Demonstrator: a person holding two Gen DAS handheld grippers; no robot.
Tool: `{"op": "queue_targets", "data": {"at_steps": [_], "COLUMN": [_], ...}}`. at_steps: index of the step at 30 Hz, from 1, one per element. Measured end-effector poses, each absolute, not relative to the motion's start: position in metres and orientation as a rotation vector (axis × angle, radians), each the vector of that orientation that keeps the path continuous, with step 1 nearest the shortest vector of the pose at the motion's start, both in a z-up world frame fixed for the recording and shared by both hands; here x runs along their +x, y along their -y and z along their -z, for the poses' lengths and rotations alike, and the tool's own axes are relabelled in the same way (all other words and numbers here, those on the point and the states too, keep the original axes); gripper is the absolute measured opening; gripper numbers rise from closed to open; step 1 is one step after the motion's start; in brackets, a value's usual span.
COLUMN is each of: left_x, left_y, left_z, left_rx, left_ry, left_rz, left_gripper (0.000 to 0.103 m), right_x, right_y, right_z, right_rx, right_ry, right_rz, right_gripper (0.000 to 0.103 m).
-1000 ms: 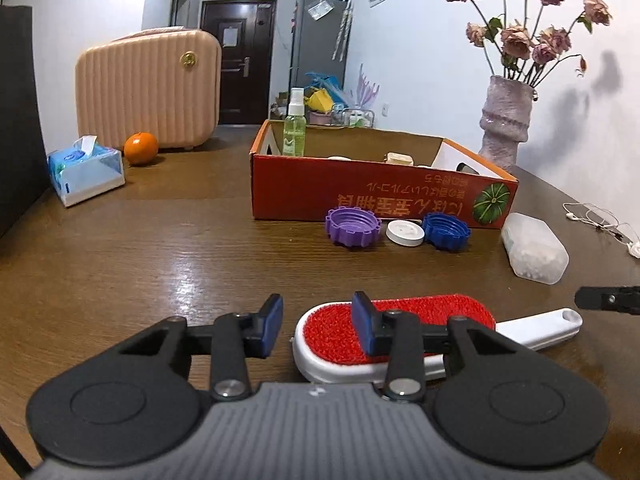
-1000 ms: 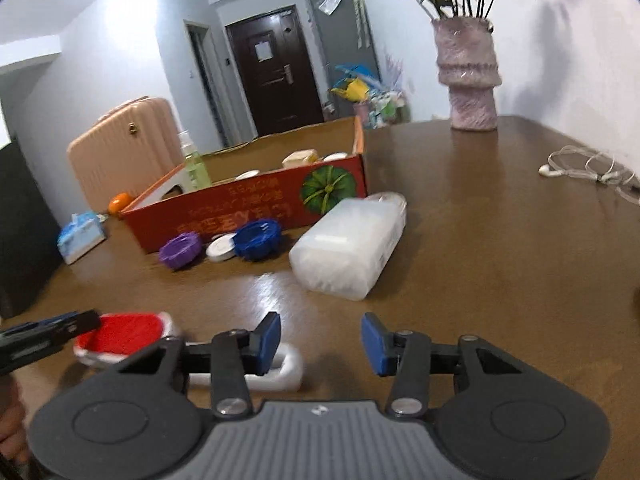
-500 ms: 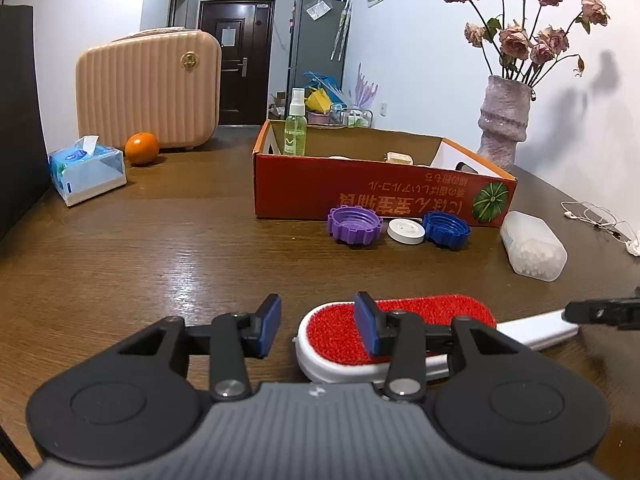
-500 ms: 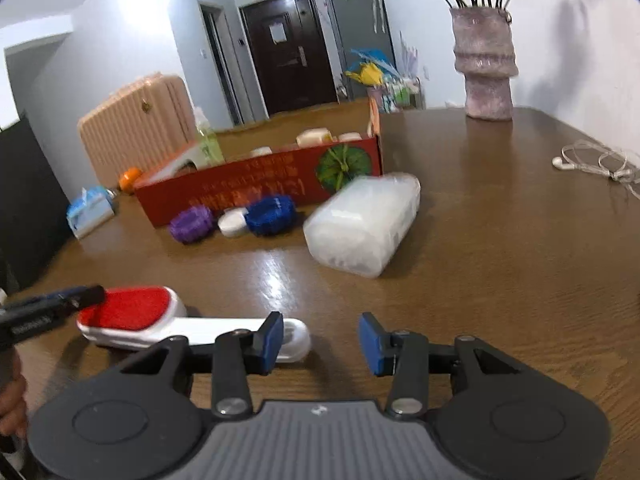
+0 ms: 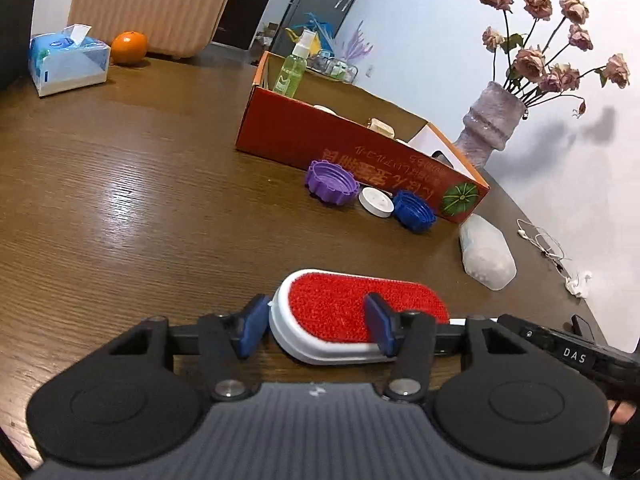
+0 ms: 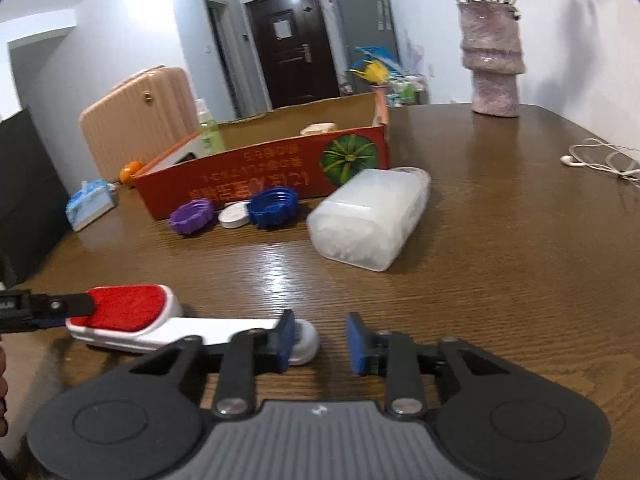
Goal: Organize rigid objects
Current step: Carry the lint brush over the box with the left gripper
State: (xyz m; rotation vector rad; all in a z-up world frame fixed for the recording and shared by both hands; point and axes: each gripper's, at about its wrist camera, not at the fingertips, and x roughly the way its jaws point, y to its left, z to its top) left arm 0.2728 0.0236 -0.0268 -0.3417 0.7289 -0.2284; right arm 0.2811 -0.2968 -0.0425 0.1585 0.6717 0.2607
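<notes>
A white lint brush with a red pad lies on the brown table, also in the right wrist view. My left gripper is open with its fingers astride the brush's rounded head end. My right gripper is open at the tip of the brush's white handle, its left finger over it. A purple cap, a white cap and a blue cap lie before the red cardboard box. A clear plastic container lies on its side near the box corner.
The box holds a green spray bottle and small items. A tissue box and an orange sit at the far left by a pink suitcase. A vase of dried roses and white earphones are on the right.
My left gripper has tilted and moved onto the brush head, its fingers now wider apart. My right gripper has moved in to the handle's end.
</notes>
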Motion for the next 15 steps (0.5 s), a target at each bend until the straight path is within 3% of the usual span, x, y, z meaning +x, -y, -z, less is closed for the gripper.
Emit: {"op": "queue_targets", "data": {"at_steps": [8,15], "left_x": [0.269,0.338], "left_y": [-0.019,-0.017], "left_z": [0.018,-0.052], "left_rx": [-0.342,-0.314], "left_ry": [-0.688,-0.528], "left_rz": [0.219,0.267], "left_gripper": [0.051,0.051], "right_x": [0.279,0.318], "right_y": [0.300,0.308], "right_z": [0.041,-0.020], "right_rx": [0.221,0.257], "right_ry": [-0.661,-0.494], "right_rz": [-0.247,-0.257], "right_gripper": [0.011,0.011]}}
